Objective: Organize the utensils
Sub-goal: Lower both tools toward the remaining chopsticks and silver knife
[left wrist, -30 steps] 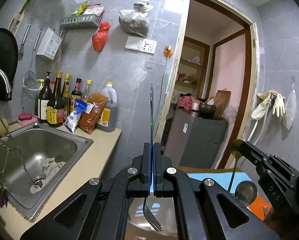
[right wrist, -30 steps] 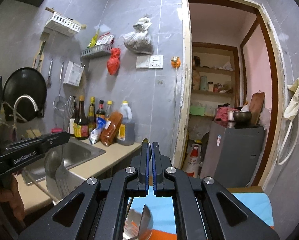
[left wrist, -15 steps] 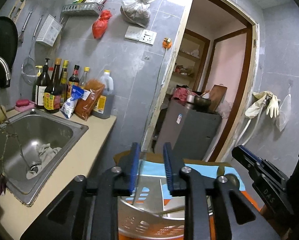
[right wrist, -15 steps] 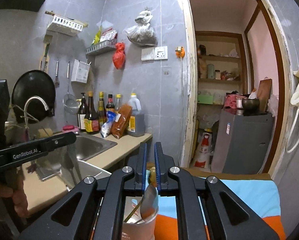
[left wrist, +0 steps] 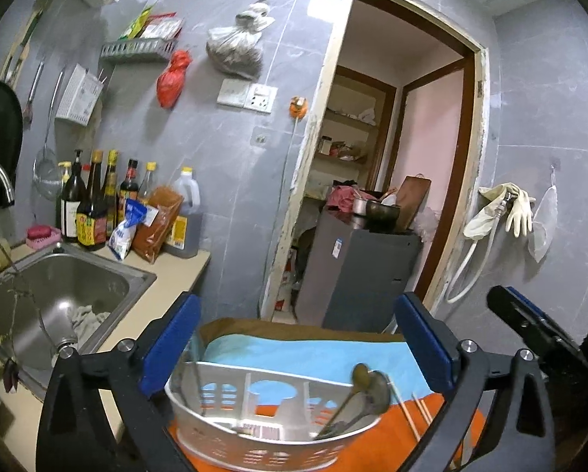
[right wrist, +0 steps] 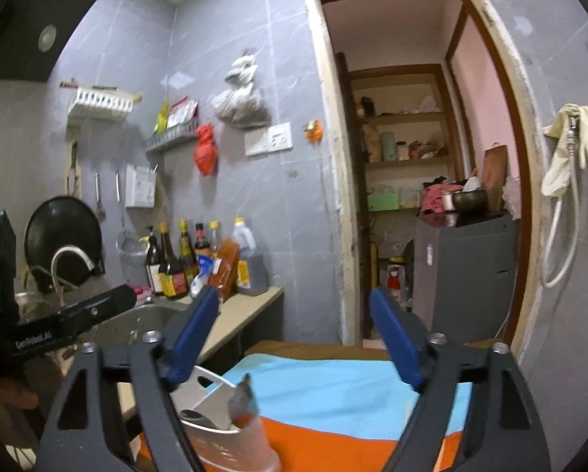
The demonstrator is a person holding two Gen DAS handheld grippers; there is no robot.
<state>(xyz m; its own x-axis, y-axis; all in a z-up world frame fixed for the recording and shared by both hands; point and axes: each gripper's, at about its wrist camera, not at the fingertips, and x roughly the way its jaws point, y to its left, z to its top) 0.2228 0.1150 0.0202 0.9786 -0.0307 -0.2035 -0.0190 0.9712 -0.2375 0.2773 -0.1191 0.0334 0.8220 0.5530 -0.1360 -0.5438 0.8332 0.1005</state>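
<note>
In the left wrist view, a steel sink (left wrist: 69,287) with a rag near its drain fills the lower left of the frame, set in a beige counter (left wrist: 168,275). Behind it a row of sauce bottles (left wrist: 93,204), a blue-and-white packet and an oil jug (left wrist: 185,216) stand against the grey tiled wall. At the bottom centre the left gripper (left wrist: 294,338) has its blue-padded jaws spread wide and opening, with nothing pressed between them. Directly below and between the jaws sits a white plastic utensil caddy (left wrist: 262,432) with slotted walls and dividers, resting on a blue and orange cloth (left wrist: 313,354). A fork (left wrist: 193,369) leans in the caddy's left compartment; a spoon (left wrist: 358,389) and a second blurred one lean in the right compartment. Wooden chopsticks (left wrist: 415,413) lie just right of the caddy on the cloth. The tip of the right gripper (left wrist: 529,326) enters at the lower right of the frame.

In the right wrist view, the left gripper's black body (right wrist: 69,326) crosses the lower left of the frame. At the bottom centre the right gripper (right wrist: 294,334) stands spread, its jaws opening and empty. The caddy (right wrist: 223,428) shows at lower left of centre, partly behind the left finger, a blurred utensil tip rising from it. The cloth (right wrist: 333,389) stretches to the right.
</note>
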